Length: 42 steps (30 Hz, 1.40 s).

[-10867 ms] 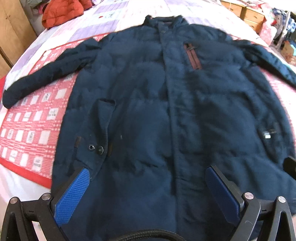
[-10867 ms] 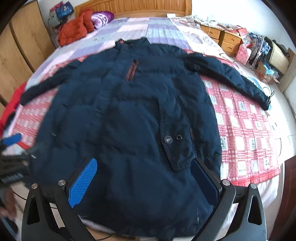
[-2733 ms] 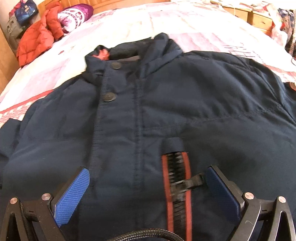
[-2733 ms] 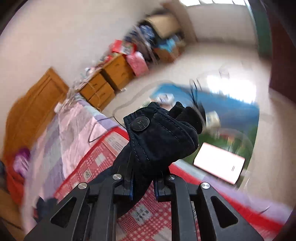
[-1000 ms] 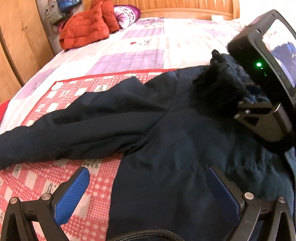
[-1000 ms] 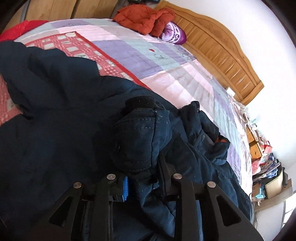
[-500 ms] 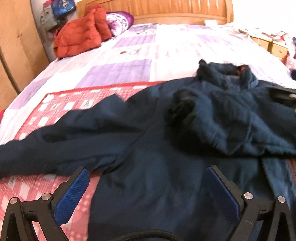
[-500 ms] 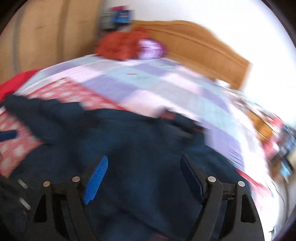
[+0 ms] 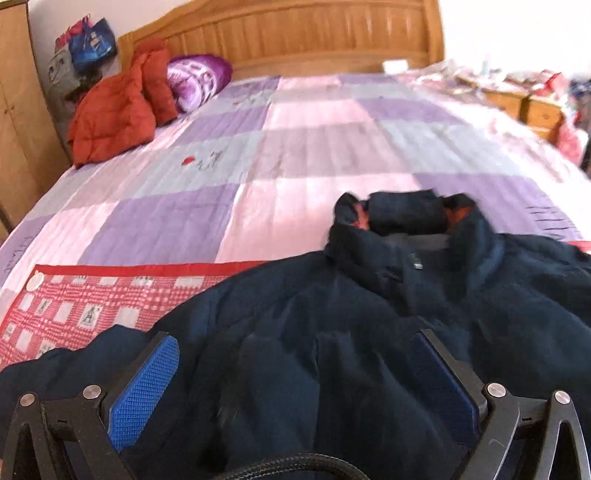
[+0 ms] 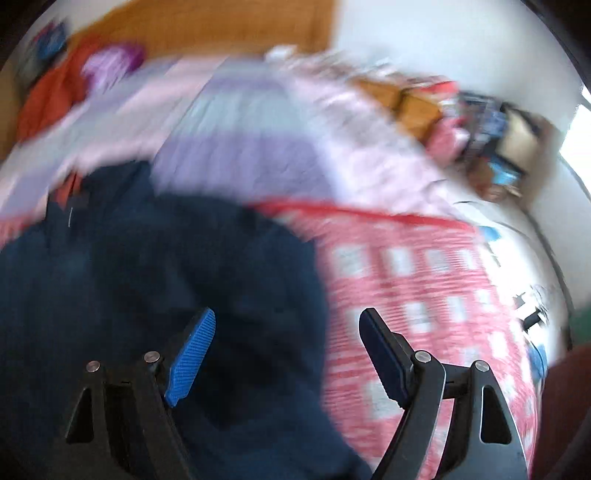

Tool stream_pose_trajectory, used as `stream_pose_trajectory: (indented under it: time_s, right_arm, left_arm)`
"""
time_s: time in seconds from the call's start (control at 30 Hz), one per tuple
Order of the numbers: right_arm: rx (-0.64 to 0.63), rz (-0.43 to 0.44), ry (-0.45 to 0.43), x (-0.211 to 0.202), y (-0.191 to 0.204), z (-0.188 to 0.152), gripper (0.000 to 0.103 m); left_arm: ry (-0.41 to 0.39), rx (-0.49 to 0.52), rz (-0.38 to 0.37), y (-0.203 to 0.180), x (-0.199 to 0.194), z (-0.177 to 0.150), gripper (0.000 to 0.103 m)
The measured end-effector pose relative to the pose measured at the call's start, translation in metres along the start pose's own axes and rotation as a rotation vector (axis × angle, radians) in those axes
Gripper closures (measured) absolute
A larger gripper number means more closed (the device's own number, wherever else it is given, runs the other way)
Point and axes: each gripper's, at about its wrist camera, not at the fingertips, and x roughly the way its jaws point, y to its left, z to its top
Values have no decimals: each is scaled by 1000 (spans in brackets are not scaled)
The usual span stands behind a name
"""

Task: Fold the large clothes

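Right gripper dropped the sleeve it was pinching a second ago; jaws now wide, nothing between them. Left gripper also wide, empty, over the navy coat, which lies on the red checked blanket on the bed, collar toward the headboard.

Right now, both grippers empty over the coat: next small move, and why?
Probably send the left gripper down its left to take the sleeve that lies out over the red check mat. Both it and the right gripper stand open and hold nothing, and that side of the coat looks unfolded.
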Motion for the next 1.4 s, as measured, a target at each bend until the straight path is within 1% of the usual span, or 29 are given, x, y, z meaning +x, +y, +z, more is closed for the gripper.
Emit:
stream_pose_trajectory:
  time_s: [0.03, 0.07, 0.1, 0.17, 0.2, 0.23, 0.27, 0.3, 0.37, 0.4, 0.5, 0.53, 0.57, 0.63, 0.7, 0.73, 0.77, 0.8, 0.9, 0.97, 1.07, 1.13, 1.17, 1.2, 1.23, 1.27, 1.3, 1.33, 1.4]
  right_arm:
    - [-73, 14, 33, 15, 17, -6, 19]
    - [-135, -2, 6, 20, 29, -11, 17]
    - [-168, -4, -21, 20, 30, -12, 17]
    - [-169, 32, -43, 24, 17, -13, 16]
    - [-154, 52, -51, 27, 8, -13, 15]
    - [-127, 77, -54, 31, -8, -12, 11]
    - [-94, 81, -41, 36, -19, -9, 5]
    - [-2, 125, -6, 43, -41, -5, 5]
    - [102, 176, 28, 47, -61, -1, 5]
    - [104, 169, 15, 41, -65, -2, 5]
    - [29, 137, -73, 10, -57, -3, 5]
    - [4, 149, -125, -6, -53, -6, 5]
    - [-5, 157, -143, -11, -51, -7, 5]
    - [-25, 186, -135, -9, -45, -12, 5]
    - [-36, 159, -64, 17, -46, -21, 5]
    - [-6, 173, -51, 26, -56, -25, 5]
    - [42, 189, -46, 32, -69, -29, 5]
    - [97, 205, -35, 40, -84, -30, 4]
    - [88, 179, -50, 39, -93, -32, 3]
    - [111, 163, -49, 29, -96, -30, 4]
    - [141, 134, -137, -14, -98, -38, 4]
    - [97, 133, -155, -29, -90, -52, 4]
    - [40, 89, -123, -24, -87, -65, 4]
    - [27, 54, -84, -16, -90, -73, 4]
    - [84, 44, -39, -6, -106, -86, 4]
    - [189, 28, -17, -3, -127, -94, 4]
    - [255, -26, -6, -3, -142, -99, 5]
    - [297, -63, -4, -6, -152, -102, 7]
    - [339, -58, -26, -16, -161, -104, 9]
  left_arm:
    - [21, 2, 23, -1, 11, 0, 0]
    - [68, -1, 69, 1, 29, -5, 0]
    - [102, -5, 95, 3, 41, -12, 0]
    - [189, -26, 137, 14, 65, -31, 0]
    - [217, -59, 117, 23, 72, -42, 0]
    - [216, -87, 96, 28, 72, -48, 0]
    - [200, -100, 95, 31, 69, -52, 0]
    - [181, -93, 108, 30, 65, -55, 0]
    - [167, -78, 121, 27, 61, -57, 0]
    - [169, -84, 121, 28, 60, -58, 0]
    - [164, -98, 137, 29, 49, -55, 0]
    - [146, -88, 150, 27, 45, -51, 0]
    - [97, -68, 154, 22, 37, -45, 0]
    - [44, -38, 156, 18, 31, -39, 0]
    - [114, -28, 167, 19, 48, -39, 0]
    - [155, -37, 162, 23, 58, -42, 0]
    - [176, -64, 118, 30, 63, -46, 0]
    - [169, -64, 107, 31, 62, -47, 0]
    - [148, -16, 127, 23, 59, -49, 0]
    - [154, -30, 124, 25, 58, -49, 0]
    - [144, -46, 109, 28, 52, -48, 0]
    - [150, -40, 99, 29, 52, -50, 0]
    - [156, -37, 95, 30, 52, -51, 0]
    - [158, -35, 91, 30, 52, -51, 0]
    - [157, -34, 86, 30, 51, -50, 0]
    - [154, -31, 83, 29, 49, -49, 0]
    - [145, -18, 83, 27, 46, -48, 0]
    - [136, -3, 83, 24, 44, -47, 0]
    - [120, 13, 79, 21, 41, -46, 0]
